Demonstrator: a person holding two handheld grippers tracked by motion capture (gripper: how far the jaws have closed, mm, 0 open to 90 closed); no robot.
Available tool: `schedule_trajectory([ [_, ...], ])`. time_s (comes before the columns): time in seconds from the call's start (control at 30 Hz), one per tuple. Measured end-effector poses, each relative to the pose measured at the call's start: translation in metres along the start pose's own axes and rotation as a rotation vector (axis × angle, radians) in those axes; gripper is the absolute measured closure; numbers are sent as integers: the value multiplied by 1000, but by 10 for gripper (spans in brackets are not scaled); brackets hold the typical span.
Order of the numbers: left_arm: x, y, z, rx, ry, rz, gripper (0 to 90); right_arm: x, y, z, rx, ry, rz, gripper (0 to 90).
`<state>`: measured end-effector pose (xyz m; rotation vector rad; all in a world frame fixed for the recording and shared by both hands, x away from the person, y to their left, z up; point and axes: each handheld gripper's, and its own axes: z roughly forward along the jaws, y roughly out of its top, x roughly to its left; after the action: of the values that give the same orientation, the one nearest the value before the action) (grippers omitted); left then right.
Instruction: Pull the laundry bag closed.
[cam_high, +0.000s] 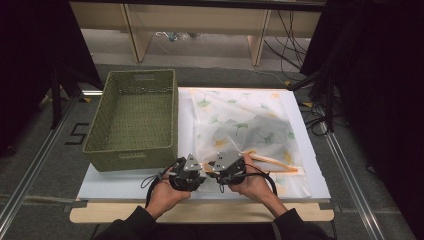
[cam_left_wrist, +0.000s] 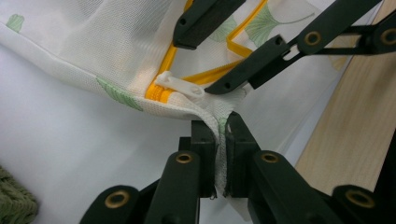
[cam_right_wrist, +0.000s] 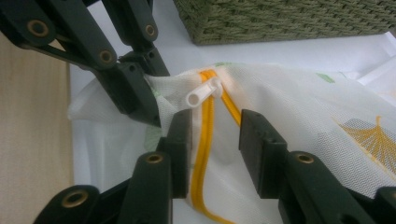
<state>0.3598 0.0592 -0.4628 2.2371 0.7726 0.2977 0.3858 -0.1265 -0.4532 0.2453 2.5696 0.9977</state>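
Left hand-held gripper (cam_left_wrist: 220, 140) pinches mesh bag (cam_left_wrist: 93, 42) corner; right hand-held gripper (cam_right_wrist: 215, 135) gapes astride yellow zipper (cam_right_wrist: 205, 140)

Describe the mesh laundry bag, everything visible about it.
The mesh laundry bag is white, translucent netting printed with green and yellow ginkgo leaves, edged by a yellow zipper with a white plastic pull. It lies flat on the white mat, right of the green basket, with something dark showing through. The left gripper pinches its corner seam beside the pull; the right gripper straddles the zipper with its jaws apart. The zipper looks partly open.
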Motion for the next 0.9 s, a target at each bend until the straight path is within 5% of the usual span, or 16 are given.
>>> schedule_trajectory([
  [0.2,-1,1,0,-2,-5,22,841,0,2,4,-13,0,-2,659],
  [0.6,-3,1,1,-2,3,16,833,-6,7,5,-73,5,130,676],
  [0.7,-1,1,1,-3,-3,21,818,-8,9,7,-74,7,113,681],
  [0.9,8,-3,4,-19,-20,-107,612,-12,7,7,-48,5,122,726],
])
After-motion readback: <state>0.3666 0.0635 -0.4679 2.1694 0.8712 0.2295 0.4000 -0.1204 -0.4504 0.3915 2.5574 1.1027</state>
